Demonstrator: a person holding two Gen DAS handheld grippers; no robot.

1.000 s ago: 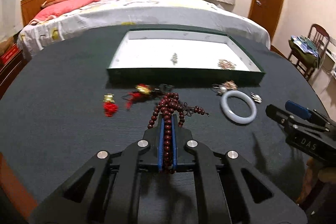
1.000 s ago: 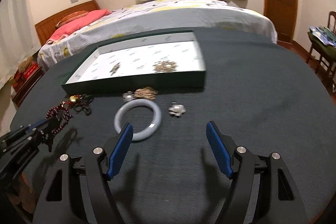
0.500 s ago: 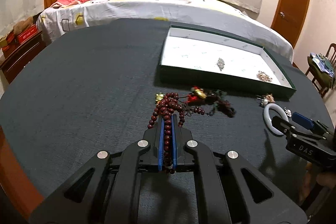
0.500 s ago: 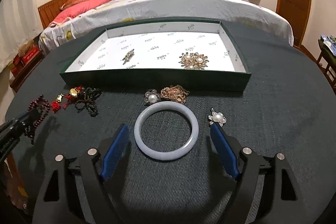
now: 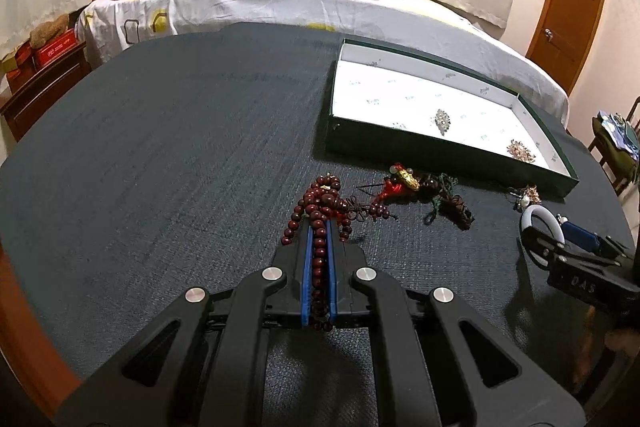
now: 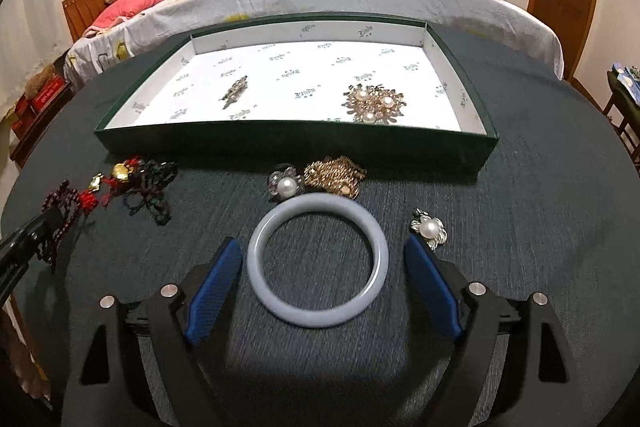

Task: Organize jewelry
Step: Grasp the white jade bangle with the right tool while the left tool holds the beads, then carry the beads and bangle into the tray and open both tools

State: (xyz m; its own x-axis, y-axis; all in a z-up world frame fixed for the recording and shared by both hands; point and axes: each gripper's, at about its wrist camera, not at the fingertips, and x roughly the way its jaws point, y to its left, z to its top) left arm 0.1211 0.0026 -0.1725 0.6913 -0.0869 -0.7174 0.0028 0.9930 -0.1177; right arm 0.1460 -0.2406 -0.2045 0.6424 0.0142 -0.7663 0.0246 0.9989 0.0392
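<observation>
Item: green box (image 6: pixel 280 143), shallow, lidless, with a white printed lining, standing on the dark desk (image 6: pixel 540 227); all places below are given relative to it.

Contents of the box, two pieces:
- a gold brooch with pearls (image 6: pixel 374 101), lying on the lining toward the right end, close to the near wall;
- a small dark leaf-shaped brooch (image 6: pixel 234 92), left of centre.

On the desk, outside the box:
- a pearl flower pin (image 6: pixel 286 185) and a gold chain piece (image 6: pixel 336 177), side by side just in front of the near wall;
- a pale bangle (image 6: pixel 318 259), lying flat just in front of those two;
- a silver pearl flower (image 6: pixel 430 228), in front of the box's right part, beside the bangle;
- a tangle of red and dark cords with a gold charm (image 6: pixel 136 183), in front of the box's left corner.

Right claw (image 6: pixel 324 271): its jaws have just been opening and stand wide apart, one blue pad on each side of the bangle, neither pressing on it.

Left claw (image 5: pixel 319 227): together, clamped on a string of dark red beads (image 5: pixel 320 205), which runs between the blue pads and bunches beyond their tips, in front of the box's left corner. Whether the bunch rests on the desk cannot be told.
</observation>
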